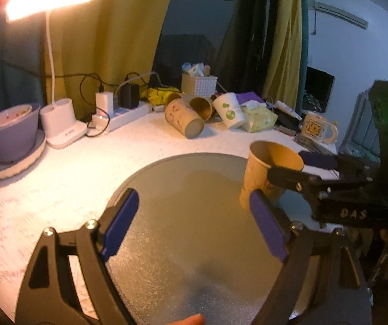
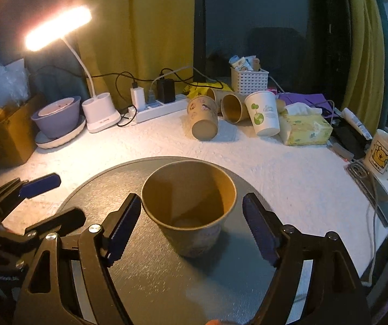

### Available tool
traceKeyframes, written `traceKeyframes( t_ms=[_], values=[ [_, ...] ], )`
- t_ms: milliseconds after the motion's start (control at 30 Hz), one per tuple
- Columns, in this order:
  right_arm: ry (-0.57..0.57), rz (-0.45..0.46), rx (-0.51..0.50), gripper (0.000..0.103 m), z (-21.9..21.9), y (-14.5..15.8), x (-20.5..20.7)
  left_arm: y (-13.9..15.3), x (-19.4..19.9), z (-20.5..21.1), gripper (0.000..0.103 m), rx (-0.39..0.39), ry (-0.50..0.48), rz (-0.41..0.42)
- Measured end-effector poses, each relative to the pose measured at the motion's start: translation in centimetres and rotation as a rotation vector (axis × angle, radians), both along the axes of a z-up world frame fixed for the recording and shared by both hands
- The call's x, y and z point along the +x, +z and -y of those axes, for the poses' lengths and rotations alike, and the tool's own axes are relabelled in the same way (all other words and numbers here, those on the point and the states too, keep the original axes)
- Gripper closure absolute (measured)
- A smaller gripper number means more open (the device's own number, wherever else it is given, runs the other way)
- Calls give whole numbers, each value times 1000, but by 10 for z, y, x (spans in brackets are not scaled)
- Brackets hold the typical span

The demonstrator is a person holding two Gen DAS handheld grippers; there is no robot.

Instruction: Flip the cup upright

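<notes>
Cup (image 2: 189, 208) stands upright between the wide right claw (image 2: 191, 230); left claw (image 1: 194, 224) wide, empty. Risk: a withdrawing finger clips the light cup and topples it.

Cup (image 2: 189, 208) stands upright, mouth up, on round dark tray (image 2: 150, 279). Right gripper (image 2: 191, 224) open; 2 fingers flank cup w/o contact. Left gripper (image 2: 55, 200) at tray's left edge, open.

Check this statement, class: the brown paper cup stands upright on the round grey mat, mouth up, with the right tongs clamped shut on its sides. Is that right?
Not quite. The right wrist view shows the right tongs open, fingers either side of the brown paper cup without touching. The cup does stand upright, mouth up, on the round grey mat.
</notes>
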State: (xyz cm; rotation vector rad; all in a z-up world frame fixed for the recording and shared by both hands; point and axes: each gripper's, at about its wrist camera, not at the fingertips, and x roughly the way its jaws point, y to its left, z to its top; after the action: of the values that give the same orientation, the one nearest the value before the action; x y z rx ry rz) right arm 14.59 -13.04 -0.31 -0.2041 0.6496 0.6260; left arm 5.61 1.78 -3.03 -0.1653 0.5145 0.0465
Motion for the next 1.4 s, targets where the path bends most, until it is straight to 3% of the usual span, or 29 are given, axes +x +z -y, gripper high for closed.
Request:
traceKeyframes(
  t_ms=[467, 800, 1400],
  values=[
    [-92, 36, 2, 23, 46, 6, -41, 22, -26, 21, 18, 111, 5, 157],
    [-154, 78, 16, 23, 65, 15, -73, 31, -42, 41, 18, 168, -29, 227],
    [-211, 207, 50, 23, 83, 53, -107, 61, -73, 58, 18, 155, -101, 339]
  ],
)
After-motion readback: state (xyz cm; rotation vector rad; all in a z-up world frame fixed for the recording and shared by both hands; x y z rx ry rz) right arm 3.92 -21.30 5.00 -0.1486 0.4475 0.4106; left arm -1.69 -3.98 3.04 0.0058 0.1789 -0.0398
